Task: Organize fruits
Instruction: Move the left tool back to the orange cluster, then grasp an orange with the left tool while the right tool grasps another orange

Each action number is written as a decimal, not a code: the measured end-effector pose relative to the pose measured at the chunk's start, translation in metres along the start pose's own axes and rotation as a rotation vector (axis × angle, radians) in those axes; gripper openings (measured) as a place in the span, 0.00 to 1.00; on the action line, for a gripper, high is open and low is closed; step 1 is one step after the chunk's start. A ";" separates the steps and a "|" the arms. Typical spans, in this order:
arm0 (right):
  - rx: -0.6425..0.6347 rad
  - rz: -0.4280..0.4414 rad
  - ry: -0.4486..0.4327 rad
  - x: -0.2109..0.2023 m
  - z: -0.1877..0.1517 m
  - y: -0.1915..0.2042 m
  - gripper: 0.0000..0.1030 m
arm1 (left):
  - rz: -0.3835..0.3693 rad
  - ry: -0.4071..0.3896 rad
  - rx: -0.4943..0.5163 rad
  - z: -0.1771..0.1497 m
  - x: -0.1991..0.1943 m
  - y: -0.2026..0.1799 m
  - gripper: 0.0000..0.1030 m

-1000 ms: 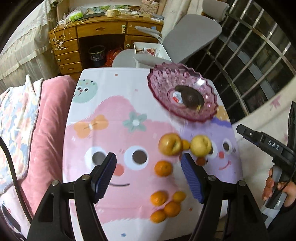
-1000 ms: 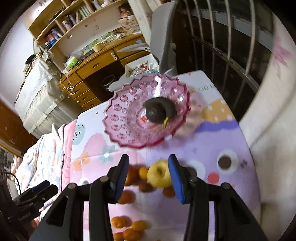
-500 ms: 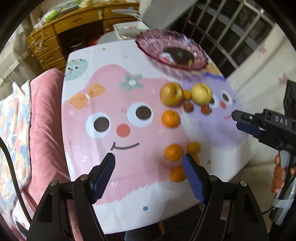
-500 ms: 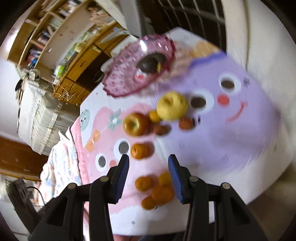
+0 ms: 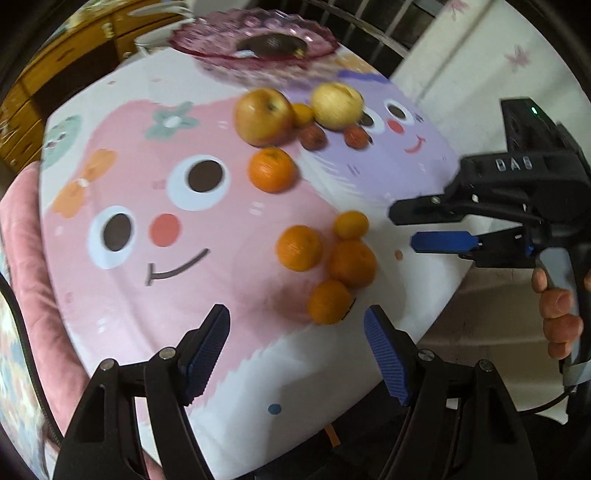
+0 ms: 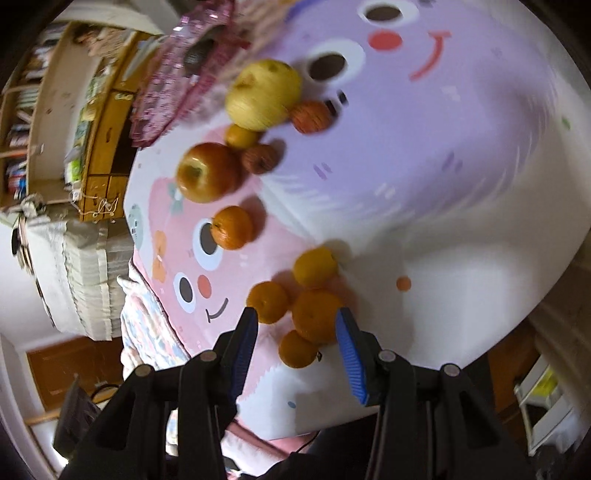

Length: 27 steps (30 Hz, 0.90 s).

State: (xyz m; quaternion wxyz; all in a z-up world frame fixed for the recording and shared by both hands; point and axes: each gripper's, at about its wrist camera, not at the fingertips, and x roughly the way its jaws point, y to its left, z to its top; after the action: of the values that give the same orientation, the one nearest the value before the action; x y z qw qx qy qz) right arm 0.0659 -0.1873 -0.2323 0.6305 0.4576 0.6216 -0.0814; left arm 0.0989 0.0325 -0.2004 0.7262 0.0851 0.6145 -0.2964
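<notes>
both cameras have pulled back toward the near edge of the surface (image 5: 332,387) since a second ago, so the cluster of four oranges (image 6: 314,314) that lay low in view now sits just ahead of the tongs.

the right tongs (image 6: 295,338) are spread wide and grip nothing; the biggest orange of the cluster (image 6: 317,316) shows between their blue ribbed pads (image 6: 351,350), whether touched cannot be told. in the left view the right tongs (image 5: 410,229) reach in from the side, tips just beside the cluster. the left tongs (image 5: 295,339) gape wide and empty, hanging near the edge with the nearest small orange (image 5: 328,301) just beyond their tips.

the four oranges are round, dimpled and pressed together. past them a lone orange (image 5: 272,170) stands apart. farther on, a reddish-yellow apple (image 5: 263,116) and a pale yellow apple (image 5: 337,105) flank a small yellow-orange fruit (image 5: 303,112), with two small red-brown fruits (image 5: 313,137) just in front. the cloth is smooth, printed with pink and lilac cartoon faces.

at the far end stands a pink cut-glass dish (image 5: 207,35) with a scalloped rim, holding one dark rounded fruit (image 5: 271,43). a wooden desk (image 5: 74,48) lies beyond.
</notes>
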 end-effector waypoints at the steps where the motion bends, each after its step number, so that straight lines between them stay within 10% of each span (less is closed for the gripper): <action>1: 0.016 0.001 0.010 0.005 0.000 -0.002 0.43 | -0.007 0.010 0.012 0.000 0.005 -0.002 0.72; 27: 0.119 -0.109 0.122 0.063 0.012 -0.006 0.45 | -0.161 0.106 0.026 0.013 0.081 0.001 0.53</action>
State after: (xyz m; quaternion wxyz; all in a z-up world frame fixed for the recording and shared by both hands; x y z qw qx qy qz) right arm 0.0843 -0.1697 -0.2910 0.5578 0.4639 0.6770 -0.1243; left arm 0.1164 0.0007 -0.2738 0.6654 0.0605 0.6530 -0.3567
